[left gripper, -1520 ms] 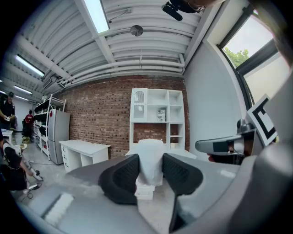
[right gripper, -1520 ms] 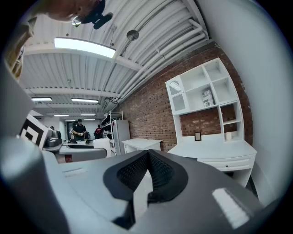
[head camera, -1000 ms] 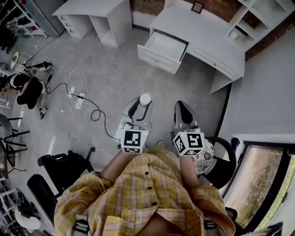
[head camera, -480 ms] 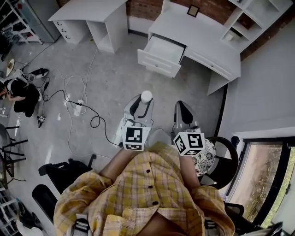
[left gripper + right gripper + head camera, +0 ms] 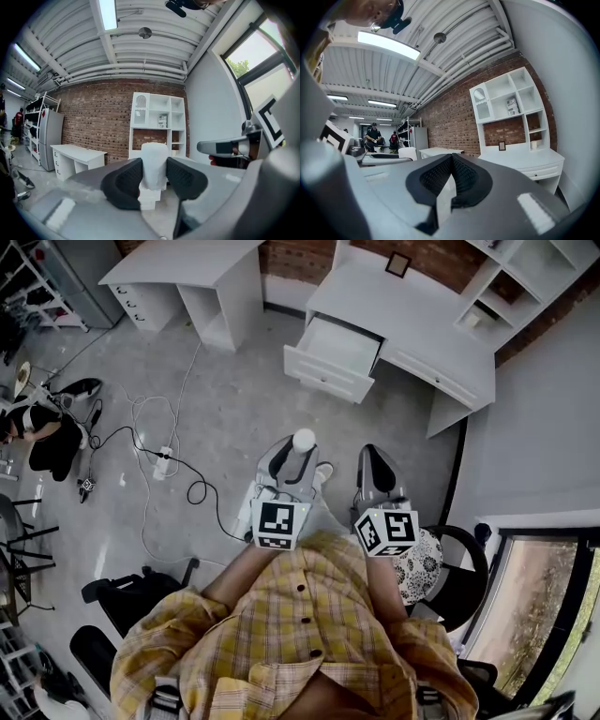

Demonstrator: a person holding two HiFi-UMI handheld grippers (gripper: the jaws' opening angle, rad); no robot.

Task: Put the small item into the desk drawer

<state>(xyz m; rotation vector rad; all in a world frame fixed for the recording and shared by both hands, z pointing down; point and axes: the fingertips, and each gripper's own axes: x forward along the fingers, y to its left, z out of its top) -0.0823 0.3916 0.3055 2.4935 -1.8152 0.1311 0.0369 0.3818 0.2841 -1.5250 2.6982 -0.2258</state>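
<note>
In the head view my left gripper [image 5: 298, 450] is shut on a small white cylinder [image 5: 303, 439], which sticks up past its tips. The left gripper view shows that cylinder [image 5: 154, 161] upright between the two black pads [image 5: 125, 180]. My right gripper [image 5: 373, 463] hangs beside it on the right, shut with nothing in it; its pads [image 5: 461, 177] meet. The white desk [image 5: 412, 329] stands ahead across the floor, with its drawer [image 5: 339, 341] pulled out and seemingly empty. Both grippers are well short of the drawer.
A second white desk [image 5: 178, 263] stands at the far left. Cables and a power strip [image 5: 161, 448] lie on the floor to the left. A white shelf unit [image 5: 525, 282] sits on the desk's right end. A black chair [image 5: 461, 568] is close at my right.
The desk and drawer have shifted slightly in the head view, and a shoe now shows between the grippers. The left gripper still holds the cylinder.
</note>
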